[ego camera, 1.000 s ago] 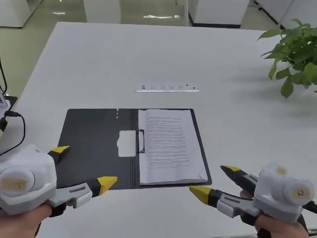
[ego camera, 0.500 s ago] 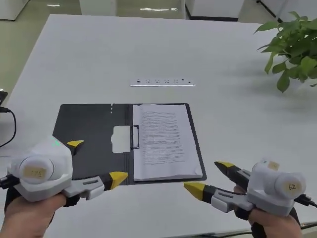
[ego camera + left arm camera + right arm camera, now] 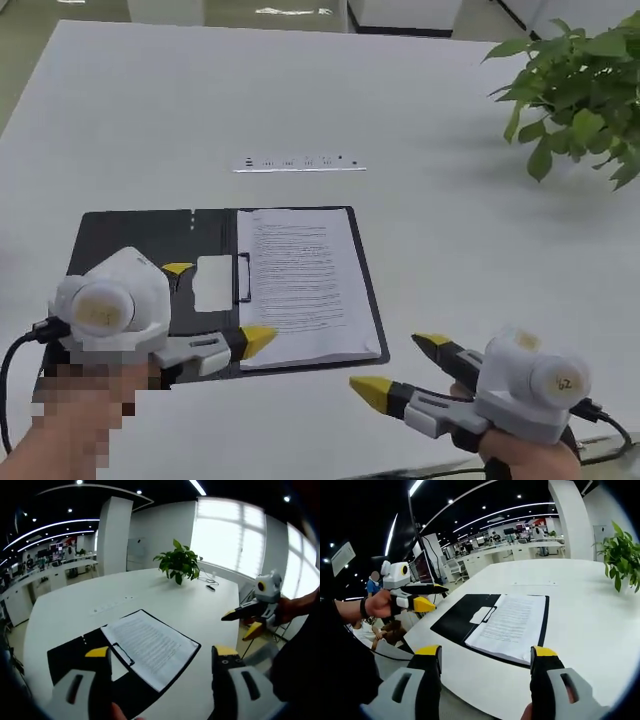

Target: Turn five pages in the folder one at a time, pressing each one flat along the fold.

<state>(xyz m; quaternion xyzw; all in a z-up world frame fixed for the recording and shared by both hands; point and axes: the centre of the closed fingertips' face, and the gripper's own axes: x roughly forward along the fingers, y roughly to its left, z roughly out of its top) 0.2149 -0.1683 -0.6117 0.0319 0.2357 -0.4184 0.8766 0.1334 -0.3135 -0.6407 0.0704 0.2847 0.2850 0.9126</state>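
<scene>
1. Over the near left part of the open folder [image 3: 120, 245], the left gripper [image 3: 218, 303] has its jaws spread wide and holds nothing. One yellow tip lies over the black inside cover. The other lies by the near left corner of the paper stack [image 3: 300, 275].
2. In the head view that second tip overlaps the corner of the stack, but I cannot tell whether it touches. The left gripper view shows the folder lying beyond and below the jaws, so the gripper is probably raised above it.
3. To the near right of the folder, the right gripper [image 3: 400, 364] is also wide open and empty. It hangs over bare surface [image 3: 450, 210], apart from the folder's near right corner and close to the near edge.
4. The folder lies flat and open in the near middle of the white surface. Its black cover is to the left and the stack of printed pages to the right, with the top page lying flat.
5. A clip [image 3: 241, 277] runs along the fold at the left edge of the pages. A small white card or pocket [image 3: 212, 284] sits just left of it on the inside cover.
6. Farther off, beyond the folder's far edge, a white power strip [image 3: 300, 162] sits in the surface.
7. At the far right stands a green leafy plant [image 3: 575, 85], well apart from the folder.
</scene>
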